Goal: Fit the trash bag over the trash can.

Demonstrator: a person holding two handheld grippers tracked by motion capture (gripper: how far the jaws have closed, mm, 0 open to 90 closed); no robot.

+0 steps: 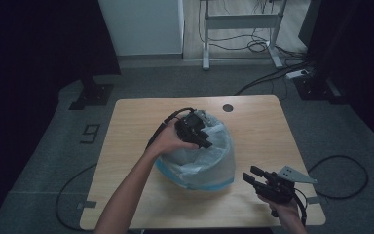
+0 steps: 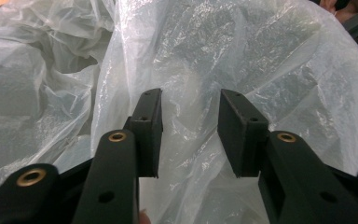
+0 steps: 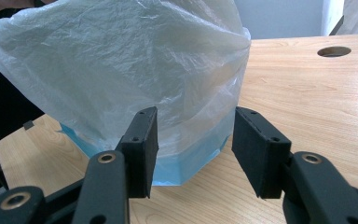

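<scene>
My left hand-held gripper (image 2: 189, 135) hangs open over the bag (image 1: 209, 156) lining the bin (image 3: 186, 163); the thin film could tear if I pinch carelessly. My right hand-held gripper (image 3: 193, 149) waits open.

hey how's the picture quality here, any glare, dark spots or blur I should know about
High view: dim, dark at both sides, with the table lit evenly and the bag soft in detail. Left gripper view: bright glints on the crinkled plastic, and the near tool arms are a bit blurred. Right gripper view: best lit; the bin shows blue through the plastic, and the background looks slightly washed out.
</scene>
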